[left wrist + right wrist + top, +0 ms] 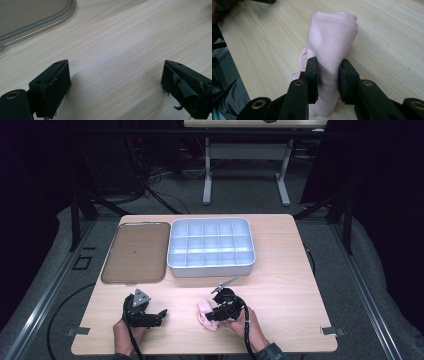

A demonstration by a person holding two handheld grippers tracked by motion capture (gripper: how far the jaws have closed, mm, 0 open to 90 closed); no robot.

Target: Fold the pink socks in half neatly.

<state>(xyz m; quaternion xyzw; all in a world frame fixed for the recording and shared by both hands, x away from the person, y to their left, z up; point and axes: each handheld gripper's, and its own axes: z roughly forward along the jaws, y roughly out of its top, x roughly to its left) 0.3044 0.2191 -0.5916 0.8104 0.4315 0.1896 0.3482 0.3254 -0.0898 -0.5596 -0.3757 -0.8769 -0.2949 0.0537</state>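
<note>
A folded pink cloth (332, 37) is pinched between the right gripper's (328, 75) jaws, while the left gripper (115, 85) is held wide apart, unloaded, above the surface (120, 45).

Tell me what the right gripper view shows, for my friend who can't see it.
The right hand-held gripper squeezes a rolled pink cloth between its two black jaws. The cloth pokes out past the jaws over a pale wooden table.
</note>
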